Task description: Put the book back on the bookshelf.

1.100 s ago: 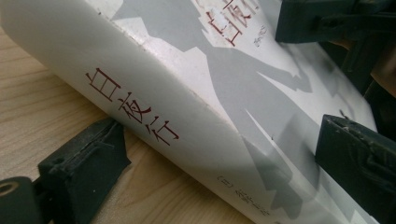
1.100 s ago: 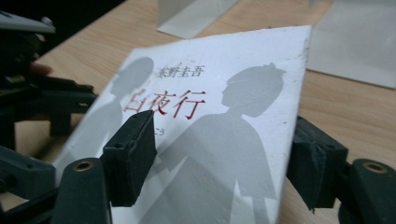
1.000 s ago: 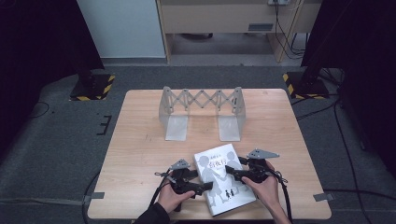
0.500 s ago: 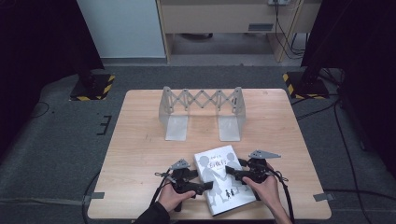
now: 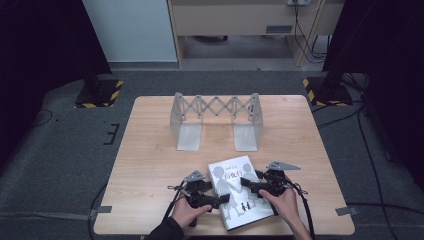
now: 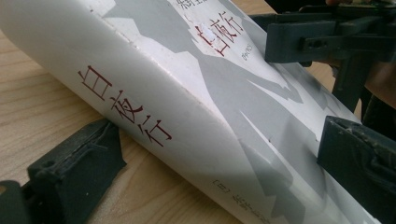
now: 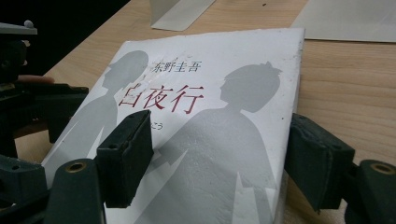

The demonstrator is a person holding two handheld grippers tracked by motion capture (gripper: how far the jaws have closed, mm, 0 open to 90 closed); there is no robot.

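A thick white book (image 5: 231, 172) with grey silhouettes and red characters lies flat near the table's front edge. My left gripper (image 5: 223, 199) meets its left side. In the left gripper view the rounded spine (image 6: 140, 107) runs between the wide-apart jaws of the left gripper (image 6: 217, 163), one jaw on the wood and the other over the cover. My right gripper (image 5: 246, 186) reaches in from the right. In its own view the right gripper (image 7: 222, 163) stands open, with one jaw above the book's cover (image 7: 219, 112) and the other outside the right edge.
A grey metal accordion rack (image 5: 215, 120) with two upright end plates stands at the middle back of the wooden table (image 5: 150, 165). On the floor behind both far corners stand black posts with yellow-striped bases (image 5: 97, 95). Both hands sit at the front edge.
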